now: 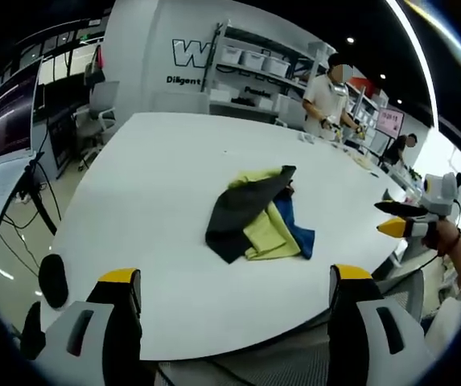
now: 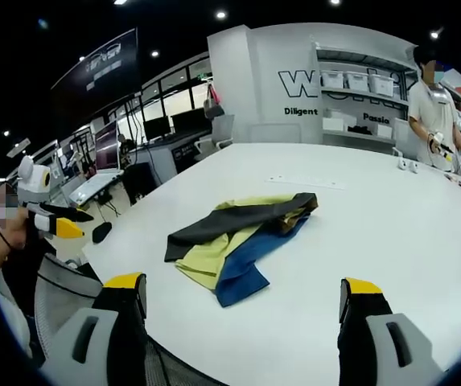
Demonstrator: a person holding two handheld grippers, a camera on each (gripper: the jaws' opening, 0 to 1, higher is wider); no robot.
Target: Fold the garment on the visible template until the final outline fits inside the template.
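Holding both claws wide and empty, left claw (image 1: 234, 293) and right claw (image 2: 242, 299), I see the crumpled garment (image 1: 254, 213) lying ahead of them on the white tabletop (image 1: 150, 177).

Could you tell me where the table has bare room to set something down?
The white table is bare all around the crumpled garment, widest between it and the far shelving. Small items crowd the far edge near the standing person.

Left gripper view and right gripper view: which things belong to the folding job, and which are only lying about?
For the job:
- crumpled garment, dark, yellow and blue
- white table
- left hand-held gripper, open
- right hand-held gripper, open

Lying about:
- office chair
- shelf bins
- monitors
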